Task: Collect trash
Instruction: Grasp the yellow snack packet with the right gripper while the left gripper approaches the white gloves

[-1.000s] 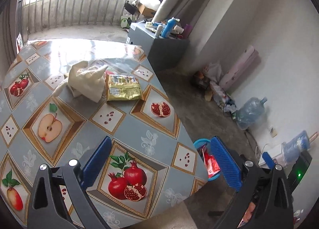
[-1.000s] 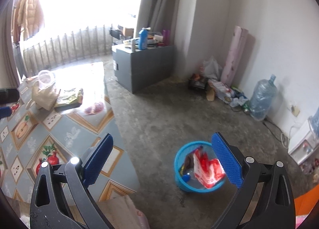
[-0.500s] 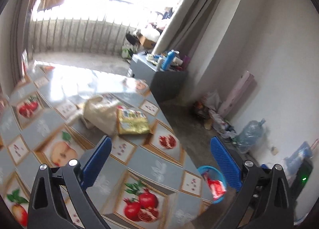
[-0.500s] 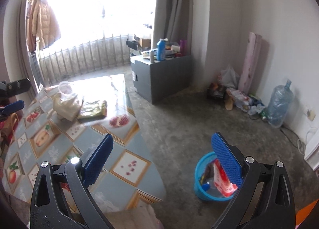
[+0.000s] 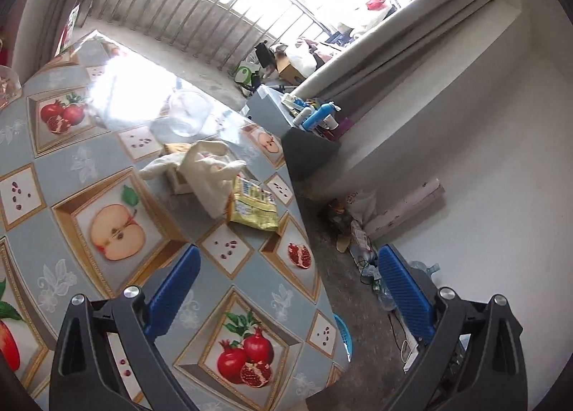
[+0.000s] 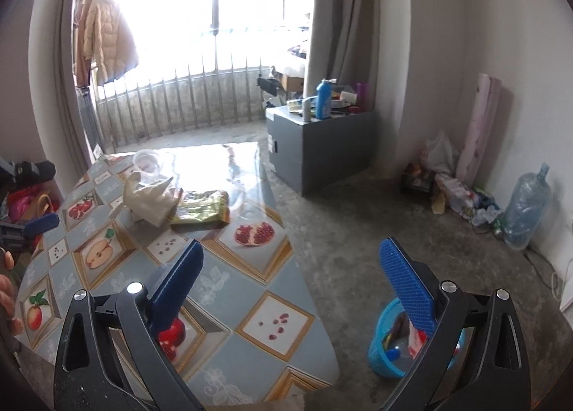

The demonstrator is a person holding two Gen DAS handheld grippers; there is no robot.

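Both cameras have swung since a second ago: the left view has rolled and pulled back so that the clear plastic cup (image 5: 188, 114) and more of the window railing now show, and the right view has lifted from the floor toward the window, with the blue bin (image 6: 388, 341) dropped to its lower right corner.

On the worktop (image 5: 222, 298), covered in a fruit-print cloth, the trash lies in one cluster toward the far end. A crumpled cream bag (image 5: 211, 174) lies partly over a yellow snack packet (image 5: 255, 208), the two touching, and the clear plastic cup stands just beyond them in the glare. In the right view the same bag (image 6: 150, 199) and packet (image 6: 202, 210) lie side by side.

The left gripper (image 5: 286, 291) hovers over the near part of the worktop, its blue fingers (image 5: 175, 291) spread wide with nothing between them. The right gripper (image 6: 292, 280) is likewise wide and empty, held above the worktop's near edge.

The blue bin stands on the concrete floor just beside the worktop's near corner, with a red-and-white wrapper (image 6: 417, 337) and other bits inside. Only its rim (image 5: 344, 334) peeks out past the worktop edge in the left view.
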